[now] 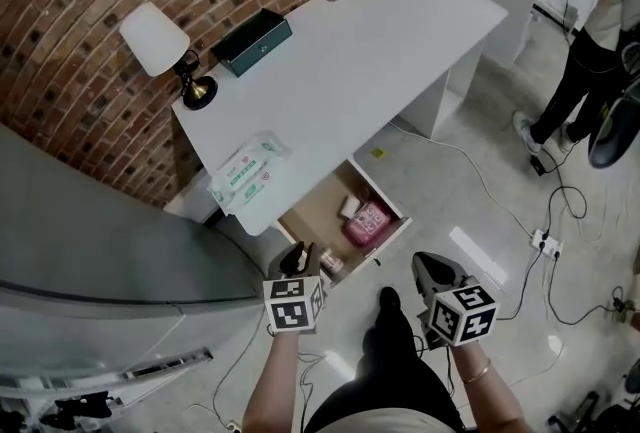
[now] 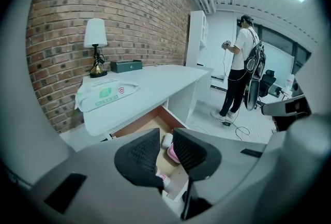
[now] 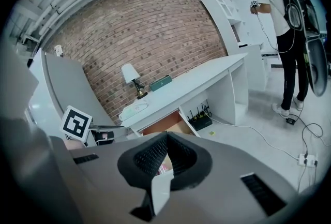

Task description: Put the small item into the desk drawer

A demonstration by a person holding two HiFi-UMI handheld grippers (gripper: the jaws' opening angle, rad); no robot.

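**Small item down in the drawer, fingers free**

The small item [image 1: 331, 264], pink and white, lay in the open drawer [image 1: 318, 211]. It sat in the corner nearest the left gripper [image 1: 299, 259], just beside its fingertips and touching neither finger. Those fingers stood released, with a narrow gap between them and nothing in it. The right gripper [image 1: 441, 273] had its fingers clenched tip to tip on nothing. We judged the placing done, with only backing away, and perhaps pushing the drawer shut, left to do. Beyond the left fingers sat a pink pouch [image 1: 369, 221], then the overhanging edge of the table [image 1: 400, 41]. A grey panel [image 1: 100, 241] crowded their left side, while bare floor lay open to the right of both grippers.
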